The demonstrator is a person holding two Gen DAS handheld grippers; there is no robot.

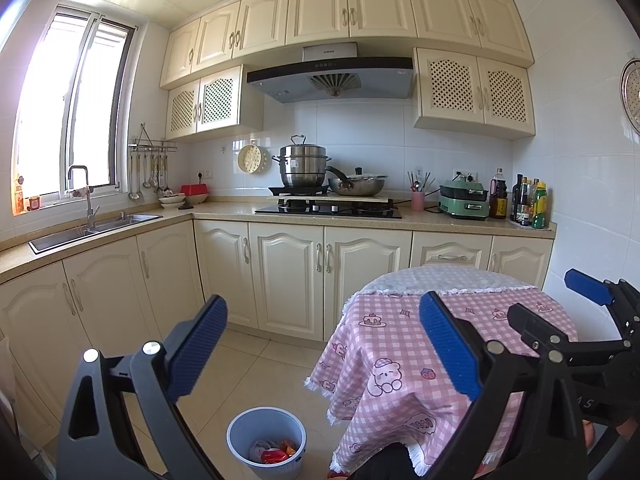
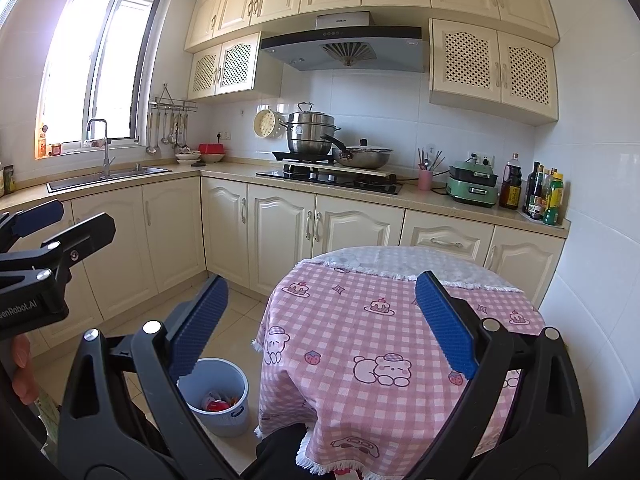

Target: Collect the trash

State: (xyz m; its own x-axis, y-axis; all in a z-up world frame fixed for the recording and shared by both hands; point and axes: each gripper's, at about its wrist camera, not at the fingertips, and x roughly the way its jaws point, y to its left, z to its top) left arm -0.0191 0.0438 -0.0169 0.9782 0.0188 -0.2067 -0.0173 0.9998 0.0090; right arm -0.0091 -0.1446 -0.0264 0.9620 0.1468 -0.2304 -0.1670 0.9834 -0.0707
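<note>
Sink (image 1: 96, 228) w/ tap sits at 9 o'clock in the left wrist view, under the window (image 1: 76, 112). Left gripper (image 1: 322, 344) hangs over the floor, jaws spread wide, nothing btwn the blue pads (image 1: 198, 344). Trash bin (image 1: 266, 442), pale blue, stands on the tiles at 6 o'clock, just beside the table's left edge; red and orange wrappers (image 1: 276, 454) lie inside it. Stove (image 1: 328, 210) at 12 o'clock carries a steel steamer pot (image 1: 302, 168) and a wok (image 1: 358, 186) touching side by side. Round table (image 1: 400, 360) w/ pink checked cloth fills 4–5 o'clock; top looks bare. Right gripper (image 1: 588, 288) shows at 3 o'clock there. In the right wrist view the right gripper (image 2: 322, 320) is likewise wide apart and empty, bin (image 2: 222, 400) at 7 o'clock, table (image 2: 380, 340) btwn the fingers. Green cooker (image 2: 474, 184) and bottles (image 2: 546, 198) stand on the counter at 2 o'clock.
</note>
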